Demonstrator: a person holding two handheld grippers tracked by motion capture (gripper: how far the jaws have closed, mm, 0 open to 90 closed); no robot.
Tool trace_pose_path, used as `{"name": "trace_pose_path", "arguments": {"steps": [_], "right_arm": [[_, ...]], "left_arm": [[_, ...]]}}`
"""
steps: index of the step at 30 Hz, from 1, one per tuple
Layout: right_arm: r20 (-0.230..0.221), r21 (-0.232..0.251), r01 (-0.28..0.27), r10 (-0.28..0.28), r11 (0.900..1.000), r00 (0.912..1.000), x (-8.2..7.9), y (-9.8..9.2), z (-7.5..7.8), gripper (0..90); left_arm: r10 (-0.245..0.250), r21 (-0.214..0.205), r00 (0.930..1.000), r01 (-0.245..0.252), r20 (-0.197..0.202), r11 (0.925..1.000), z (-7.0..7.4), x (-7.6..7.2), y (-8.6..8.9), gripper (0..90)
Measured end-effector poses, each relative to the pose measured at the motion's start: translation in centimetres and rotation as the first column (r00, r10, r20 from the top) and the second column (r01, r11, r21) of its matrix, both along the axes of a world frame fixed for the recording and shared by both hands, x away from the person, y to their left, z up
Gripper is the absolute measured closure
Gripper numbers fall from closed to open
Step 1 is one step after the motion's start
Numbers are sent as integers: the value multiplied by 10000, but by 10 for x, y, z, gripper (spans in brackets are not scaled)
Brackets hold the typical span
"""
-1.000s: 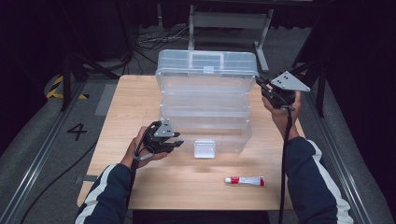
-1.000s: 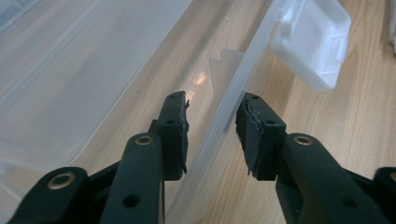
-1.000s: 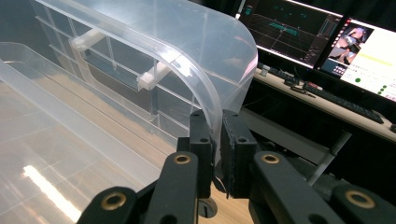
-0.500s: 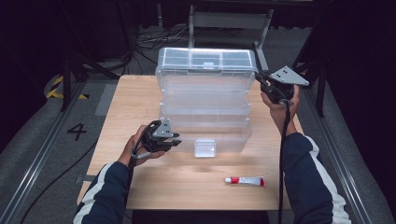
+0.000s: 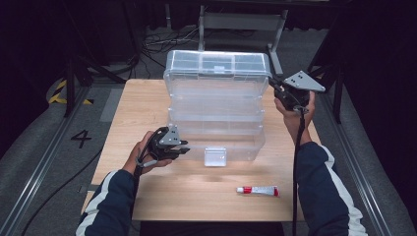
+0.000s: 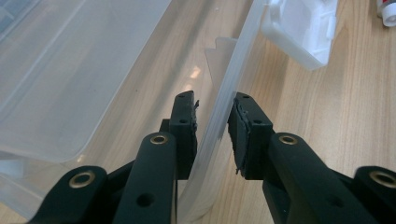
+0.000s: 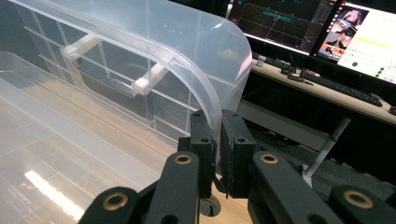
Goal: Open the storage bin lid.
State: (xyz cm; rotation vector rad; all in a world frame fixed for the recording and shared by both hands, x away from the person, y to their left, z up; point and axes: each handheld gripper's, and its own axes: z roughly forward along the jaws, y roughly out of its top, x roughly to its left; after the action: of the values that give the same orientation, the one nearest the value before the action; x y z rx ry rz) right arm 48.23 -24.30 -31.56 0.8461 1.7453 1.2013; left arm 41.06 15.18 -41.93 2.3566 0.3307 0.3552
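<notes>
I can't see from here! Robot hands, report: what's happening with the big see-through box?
Right gripper shut on the raised lid. Left gripper straddles the box's front wall; jaws just closed in, small gaps remain. Tube and white latch lie clear of both.

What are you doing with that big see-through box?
A person is opening a clear plastic box on the table. The right gripper pinches the edge of the raised lid. The left gripper straddles the box's front wall near the latch. A small tube lies nearby.
</notes>
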Motion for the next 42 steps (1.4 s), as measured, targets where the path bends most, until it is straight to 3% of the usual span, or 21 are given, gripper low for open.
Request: {"name": "trace_pose_path", "arguments": {"steps": [5,10,19,28,42], "right_arm": [[-1,-25,141,-141,9999,9999,-14,1,0,845],[-230,-22,208,-209,9998,9995,-8,2,5,846],[-1015,304,171,-139,9994,9947,16,-1,15,847],[-1748,591,314,-206,9978,9844,39,0,23,849],[-2814,1098,402,-78,9931,9596,78,-5,28,850]], "left_arm": [[67,114,10000,-67,-12,9999,2,-3,4,710],[63,96,10000,-63,35,9999,1,-3,4,705],[22,30,10000,-22,85,10000,1,-3,5,704],[-92,-61,9999,93,97,9999,0,-2,6,706],[-65,-121,9999,66,118,9999,-1,-2,6,704]]}}
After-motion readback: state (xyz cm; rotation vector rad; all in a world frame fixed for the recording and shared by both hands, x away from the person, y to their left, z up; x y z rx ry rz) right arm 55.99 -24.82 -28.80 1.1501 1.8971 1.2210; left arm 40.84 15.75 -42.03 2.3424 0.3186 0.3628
